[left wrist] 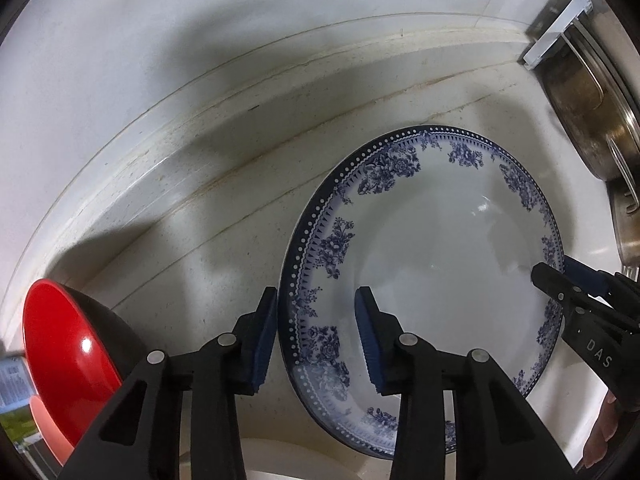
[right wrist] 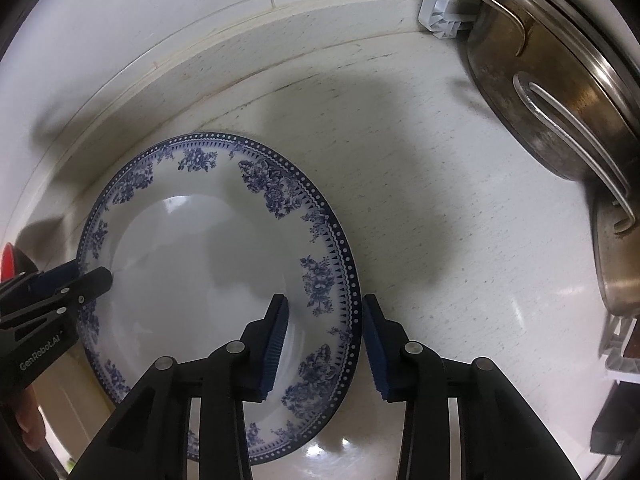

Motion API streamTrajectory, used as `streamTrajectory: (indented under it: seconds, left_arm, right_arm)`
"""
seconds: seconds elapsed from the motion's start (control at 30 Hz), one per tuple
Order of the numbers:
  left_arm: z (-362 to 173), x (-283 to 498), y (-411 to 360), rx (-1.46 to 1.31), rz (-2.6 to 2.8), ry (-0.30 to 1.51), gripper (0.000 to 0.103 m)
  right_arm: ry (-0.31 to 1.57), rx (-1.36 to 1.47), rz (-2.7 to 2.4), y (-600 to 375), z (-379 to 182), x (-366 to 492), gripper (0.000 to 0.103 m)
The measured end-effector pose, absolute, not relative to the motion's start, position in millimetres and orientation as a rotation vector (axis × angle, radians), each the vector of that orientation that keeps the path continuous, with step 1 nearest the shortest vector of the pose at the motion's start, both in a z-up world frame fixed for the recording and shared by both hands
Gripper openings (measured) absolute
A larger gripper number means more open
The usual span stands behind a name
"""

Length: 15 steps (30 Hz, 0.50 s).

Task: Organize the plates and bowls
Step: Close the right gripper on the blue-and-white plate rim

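Note:
A blue-and-white floral plate (left wrist: 440,260) (right wrist: 192,280) lies on the pale counter (right wrist: 460,220). My left gripper (left wrist: 316,296) (right wrist: 90,274) points down over its left rim, one pad just outside the edge and the other over the plate's well. My right gripper (right wrist: 326,302) (left wrist: 554,268) straddles the opposite rim the same way. Both stand partly open with the rim between the pads; I see no firm press. A red bowl (left wrist: 68,344) (right wrist: 6,260) with a black outside leans at the far left.
Steel pots (right wrist: 560,92) (left wrist: 588,92) with wire handles stand at the right, beside a white plastic rack piece (right wrist: 440,4). A tiled wall runs behind the counter. Something white (left wrist: 280,460) shows under the plate's near edge. A hand (left wrist: 600,432) holds the right gripper.

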<state>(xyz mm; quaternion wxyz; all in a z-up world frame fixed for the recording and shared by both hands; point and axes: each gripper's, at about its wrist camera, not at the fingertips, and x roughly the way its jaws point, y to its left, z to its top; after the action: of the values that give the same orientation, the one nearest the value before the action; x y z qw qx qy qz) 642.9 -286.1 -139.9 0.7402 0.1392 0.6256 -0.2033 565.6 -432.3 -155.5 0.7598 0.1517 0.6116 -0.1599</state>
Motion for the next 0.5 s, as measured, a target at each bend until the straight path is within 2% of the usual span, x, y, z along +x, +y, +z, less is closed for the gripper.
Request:
streamTrajectory:
  seconds: [0.27, 0.5]
  left_arm:
    - [-139.3, 638.1, -292.6, 0.292, -0.443, 1.375, 0.037]
    - [-118.5, 636.2, -283.5, 0.276, -0.455, 1.342, 0.036]
  right_arm:
    - [1.307, 0.338, -0.361, -436.1, -150.8, 556.6, 0.036]
    - [1.281, 0.327, -0.376, -435.4, -133.8, 551.2, 0.036]
